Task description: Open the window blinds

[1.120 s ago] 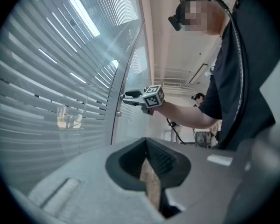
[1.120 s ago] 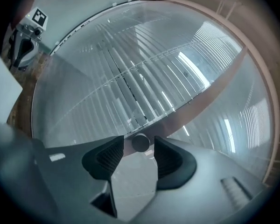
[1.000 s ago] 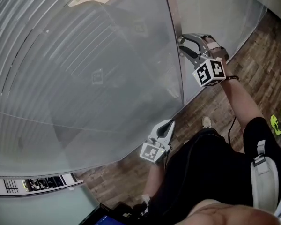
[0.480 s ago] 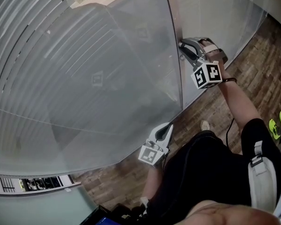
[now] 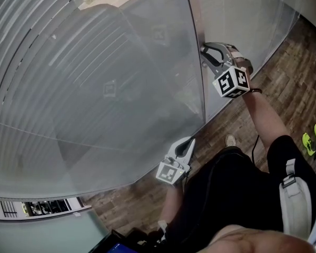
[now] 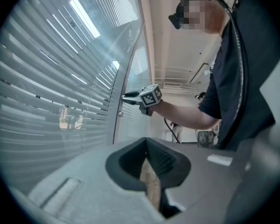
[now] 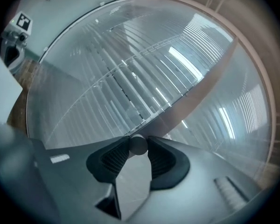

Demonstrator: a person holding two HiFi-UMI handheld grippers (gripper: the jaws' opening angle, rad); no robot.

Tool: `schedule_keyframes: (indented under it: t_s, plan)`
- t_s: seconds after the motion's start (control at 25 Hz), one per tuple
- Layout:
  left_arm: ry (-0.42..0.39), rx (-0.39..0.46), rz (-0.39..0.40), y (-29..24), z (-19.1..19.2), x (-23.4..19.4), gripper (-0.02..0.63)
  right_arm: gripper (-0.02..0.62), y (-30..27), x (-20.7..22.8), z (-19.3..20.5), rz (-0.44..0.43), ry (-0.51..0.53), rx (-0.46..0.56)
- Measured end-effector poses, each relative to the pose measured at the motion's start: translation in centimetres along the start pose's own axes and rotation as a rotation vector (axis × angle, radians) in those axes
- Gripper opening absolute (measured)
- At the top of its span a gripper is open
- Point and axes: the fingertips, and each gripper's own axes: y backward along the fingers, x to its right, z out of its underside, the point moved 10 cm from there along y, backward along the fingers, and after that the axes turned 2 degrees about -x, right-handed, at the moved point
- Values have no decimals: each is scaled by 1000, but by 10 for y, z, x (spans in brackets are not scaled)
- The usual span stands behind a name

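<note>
Horizontal slat blinds (image 5: 68, 78) hang behind a glass pane, their slats nearly flat against it. On the vertical frame (image 5: 196, 20) sits a small round knob (image 7: 138, 144). My right gripper (image 5: 204, 52) reaches up to the frame, and its jaws are closing with both pads against the knob's sides. In the right gripper view the blinds (image 7: 130, 78) fill the background beyond the knob. My left gripper (image 5: 190, 141) hangs low near the pane's bottom corner, shut and holding nothing. The left gripper view shows the right gripper (image 6: 126, 95) at the frame.
A second small knob (image 6: 121, 114) sits lower on the same frame. Wood-plank floor (image 5: 274, 73) runs to the right of the glass wall. The person's body (image 5: 237, 194) stands close behind both grippers, with green shoes (image 5: 312, 138) at the far right.
The right gripper's jaws went from wide apart to closed round the knob, and its marker cube rolled a little. The left gripper has not moved.
</note>
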Motion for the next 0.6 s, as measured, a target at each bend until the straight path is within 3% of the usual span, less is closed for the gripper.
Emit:
schedule_keyframes:
  t_s: [0.36, 0.6]
  plan:
    - [4, -10, 28, -3, 0, 4, 2, 120, -3, 8, 15, -6, -620, 50]
    - [-1, -10, 65, -7, 1, 8, 2, 120, -7, 8, 22, -24, -972, 84]
